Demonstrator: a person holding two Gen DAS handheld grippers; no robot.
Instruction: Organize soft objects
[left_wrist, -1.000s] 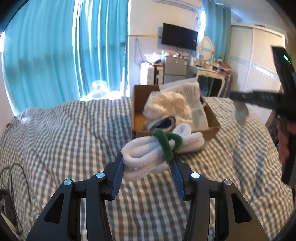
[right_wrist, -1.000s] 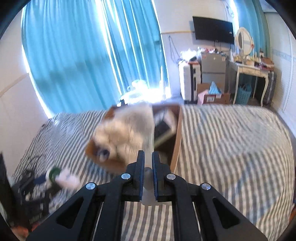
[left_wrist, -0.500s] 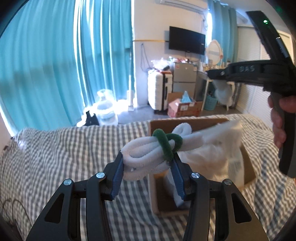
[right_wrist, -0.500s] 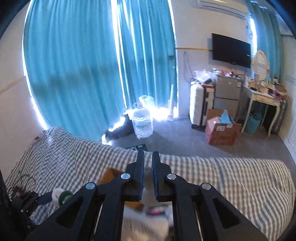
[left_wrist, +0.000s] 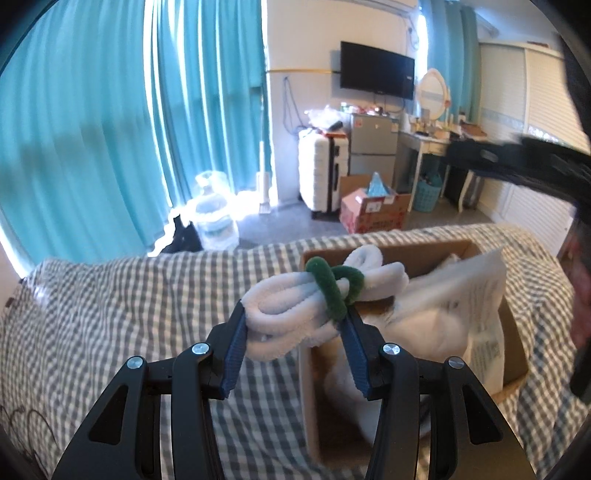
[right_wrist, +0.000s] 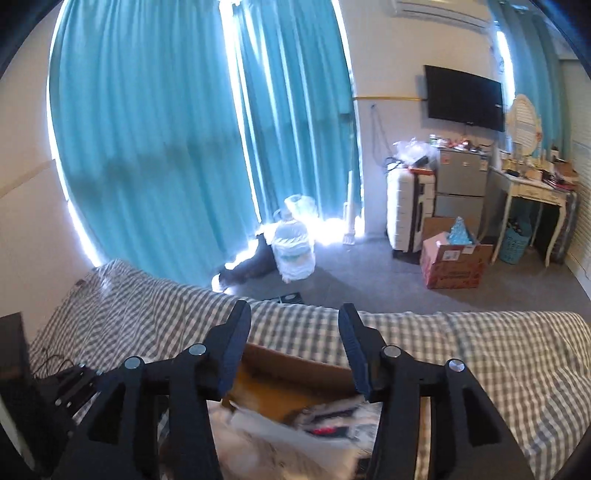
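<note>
Teal curtains (right_wrist: 155, 129), wall TV (right_wrist: 463, 98), grey floor (right_wrist: 369, 284), checked bed (left_wrist: 110, 295).

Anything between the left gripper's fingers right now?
Yes: in the left wrist view, the left gripper clamps a white fuzzy bundle tied with a green band, above the cardboard box.

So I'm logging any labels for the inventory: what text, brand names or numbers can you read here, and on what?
None reads clearly.
Plastic bag in the cardboard box: printed lines, too blurred.
Pink carton on the floor: white label and print, too small.
Water jug: label band, illegible.
TV: screen dark, no visible brand.
</note>
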